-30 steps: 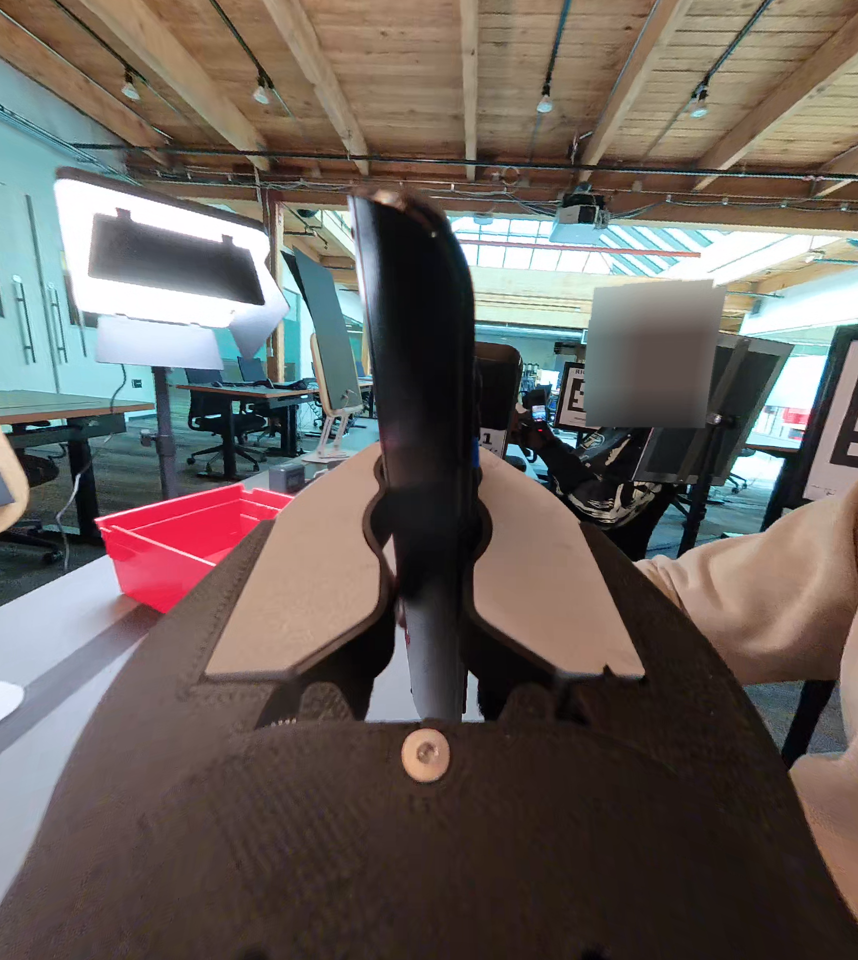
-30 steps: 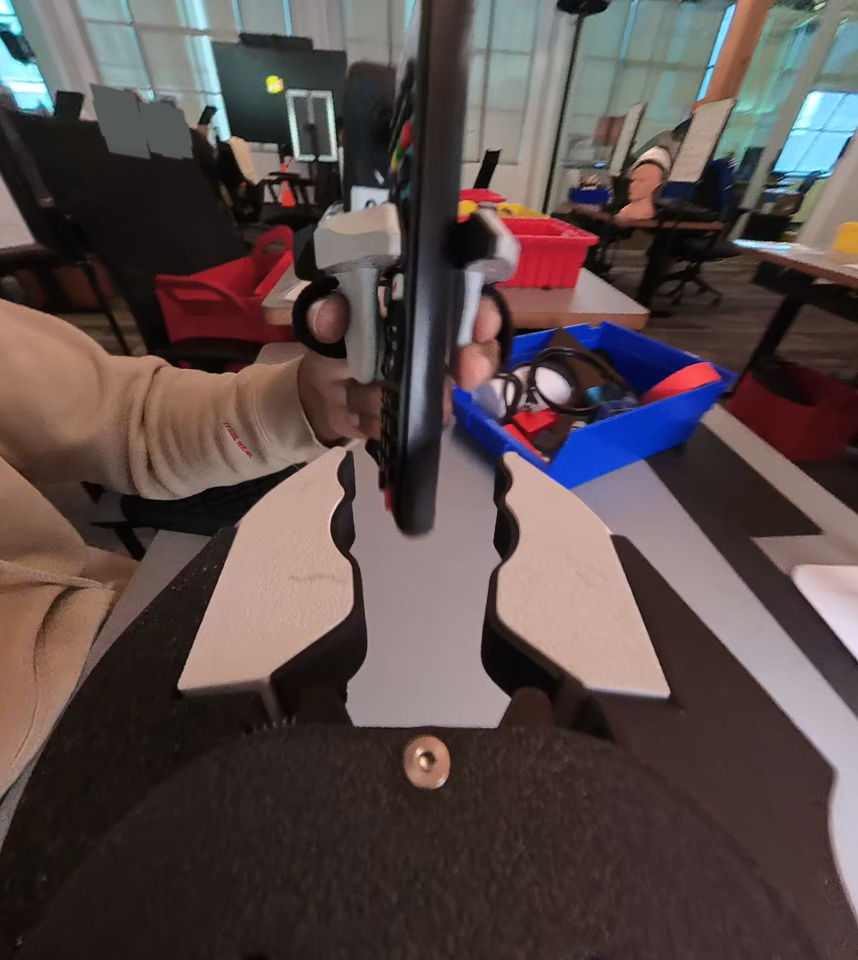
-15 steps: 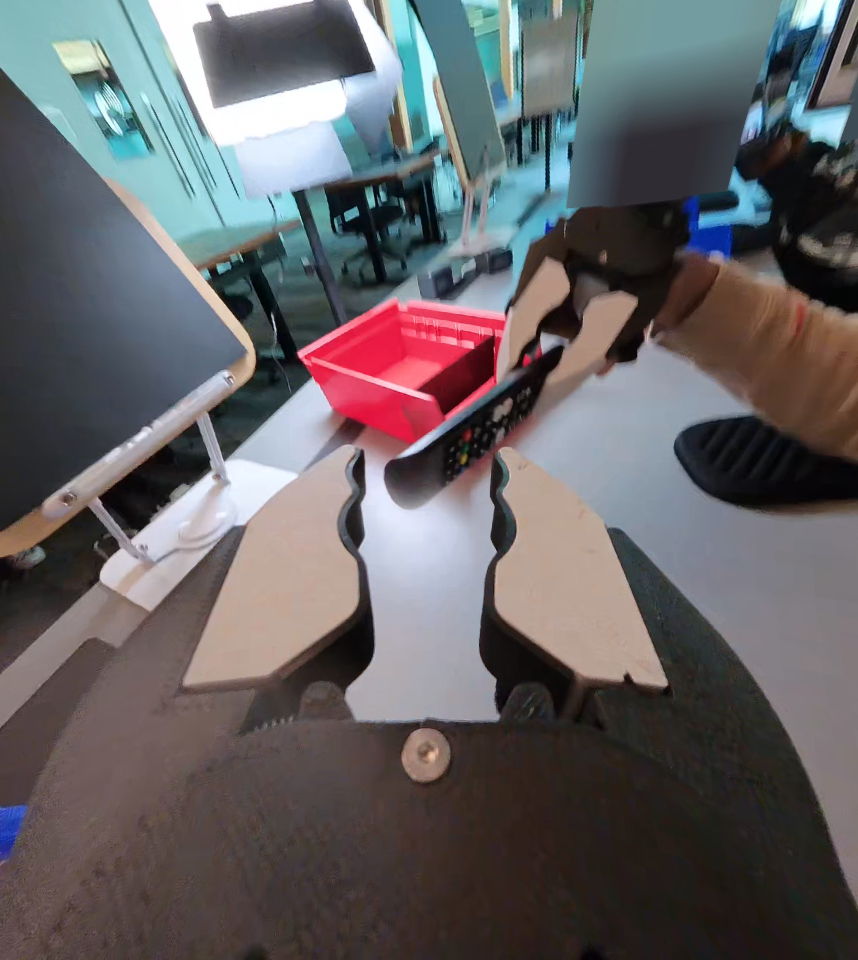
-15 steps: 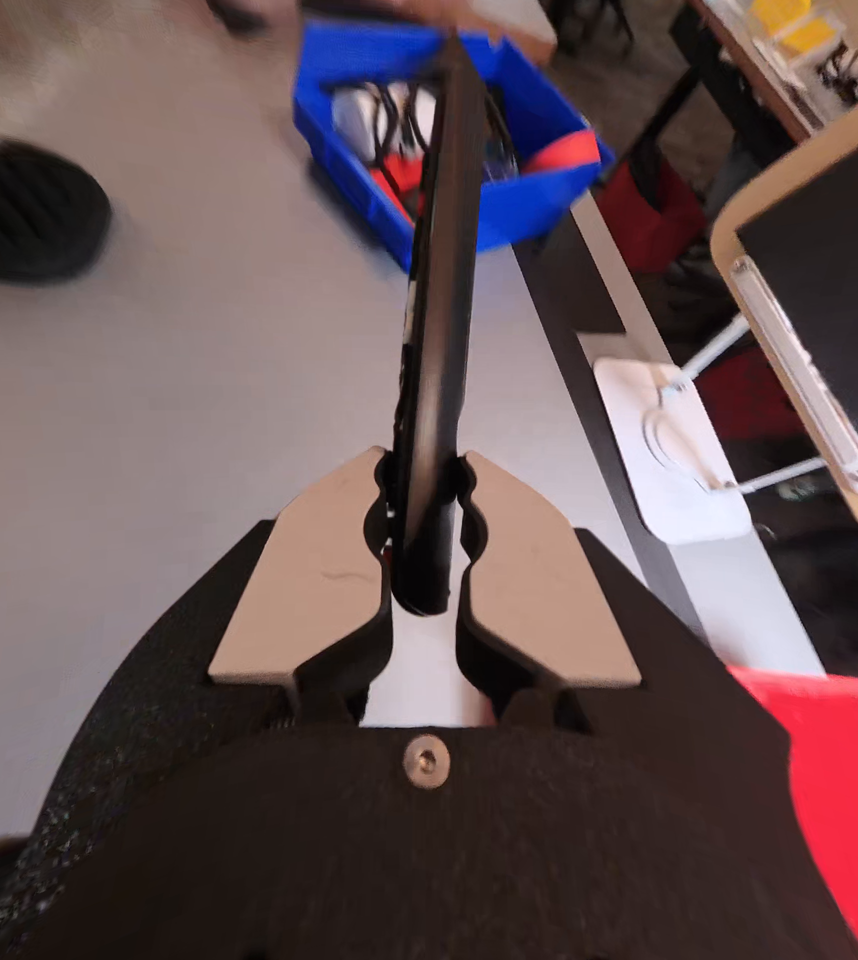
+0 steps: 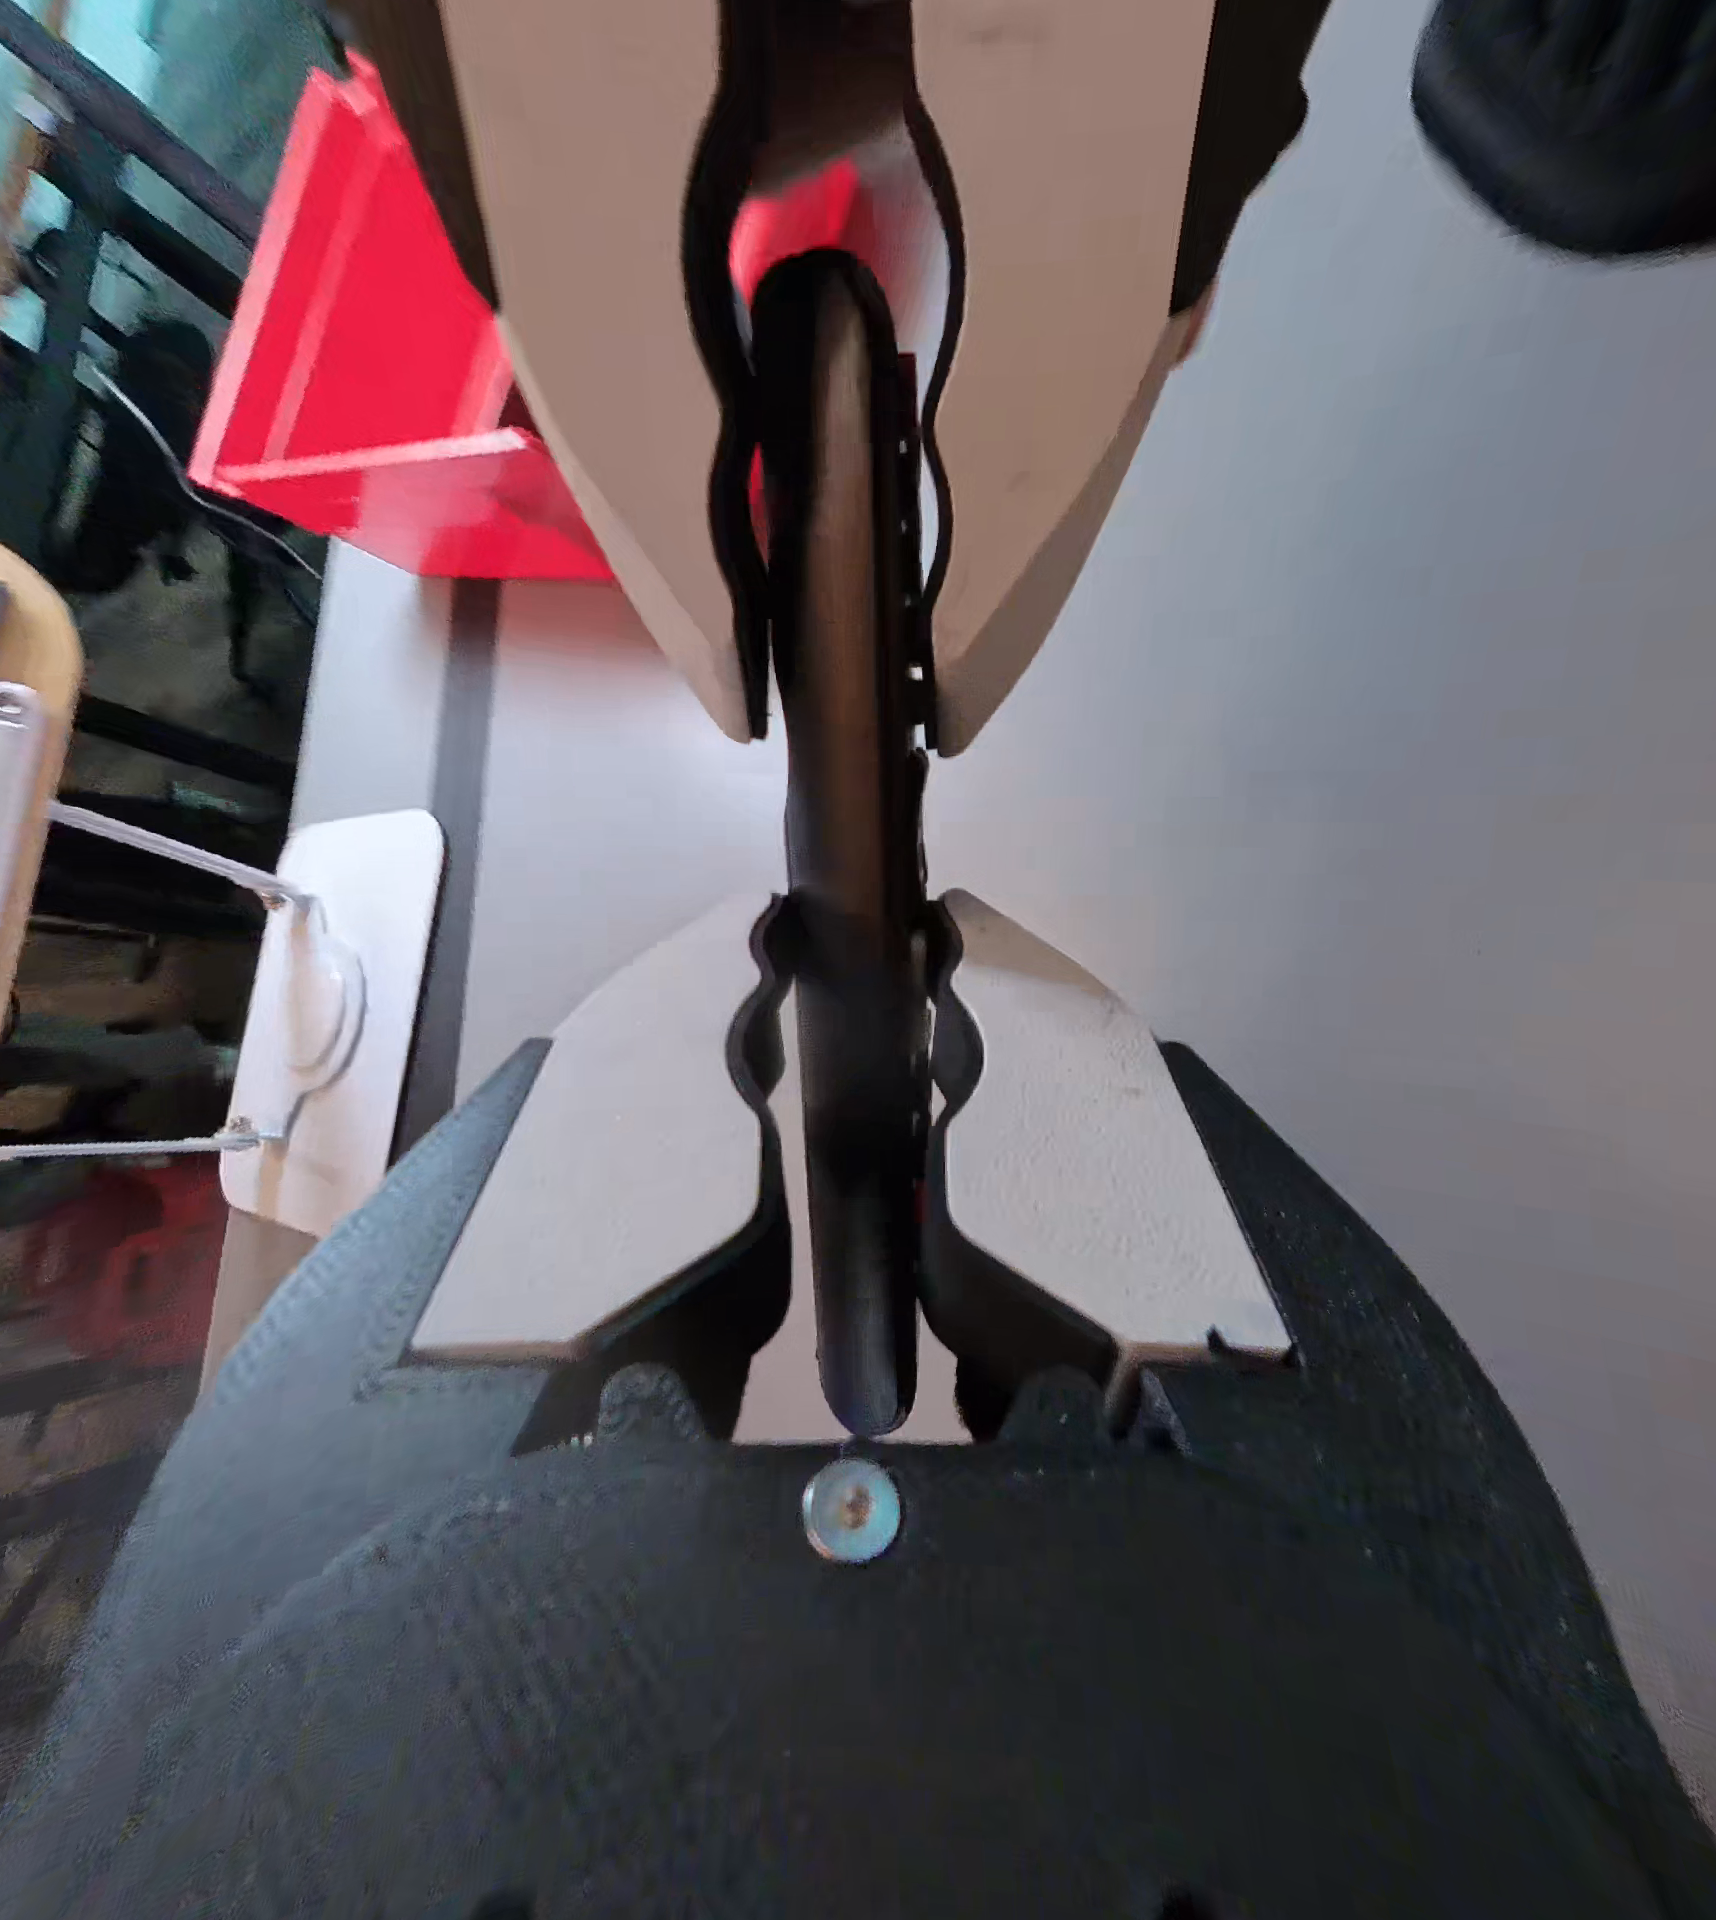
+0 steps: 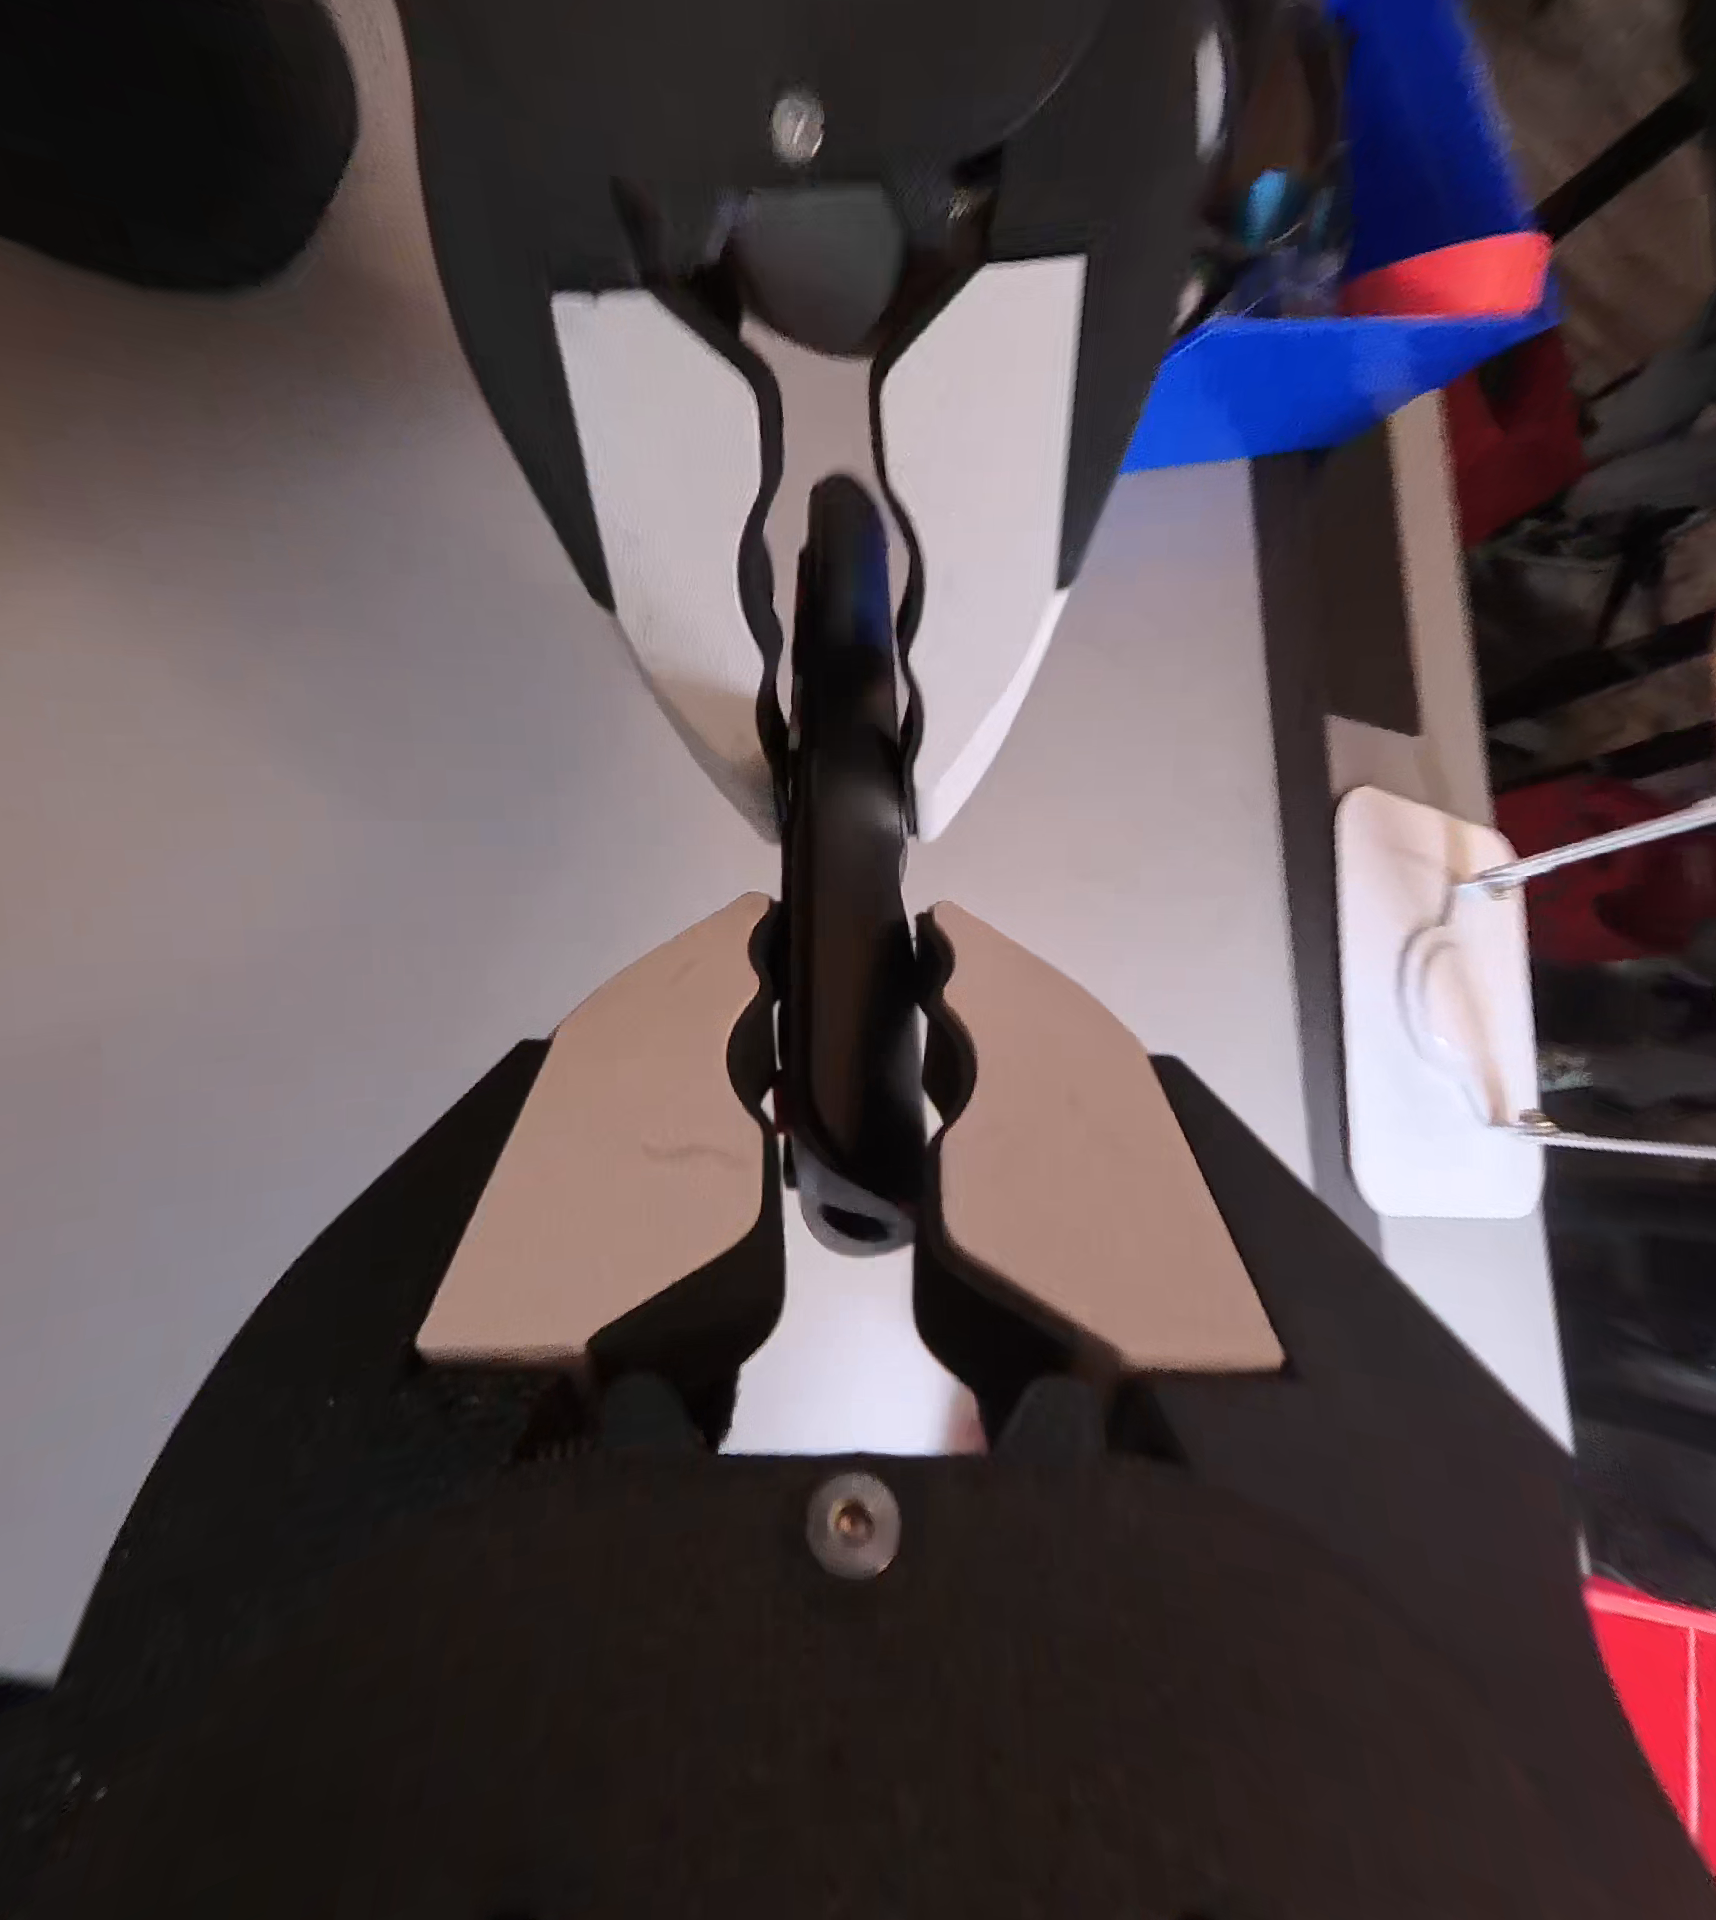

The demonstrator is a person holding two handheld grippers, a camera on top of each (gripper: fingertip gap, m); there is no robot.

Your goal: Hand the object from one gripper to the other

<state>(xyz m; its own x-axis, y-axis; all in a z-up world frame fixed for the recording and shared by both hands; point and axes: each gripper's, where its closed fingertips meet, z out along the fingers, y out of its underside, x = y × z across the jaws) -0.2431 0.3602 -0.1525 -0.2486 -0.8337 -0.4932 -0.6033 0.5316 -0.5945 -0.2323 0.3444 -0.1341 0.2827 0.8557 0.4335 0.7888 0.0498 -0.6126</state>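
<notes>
Left gripper point(image 5: 854, 914): we clamp the black remote point(image 5: 849, 790) at frame centre.
Right gripper point(image 6: 843, 920): we clamp its other end, tips facing.

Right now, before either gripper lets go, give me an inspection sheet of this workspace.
Surface: grey table, with a dark strip near one edge.
Job's things: black remote, held edge-up above the table between both grippers.
Clutter: red bin; blue bin, contents blurred; black ribbed object; white stand base.
Grippers: left gripper and right gripper meet tip to tip, the jaws of each closed on opposite ends of the remote.
Cables: one thin dark cable beyond the table edge, by the red bin.
Surroundings: tan-edged board on a wire stand; the floor area is too blurred to read.
</notes>
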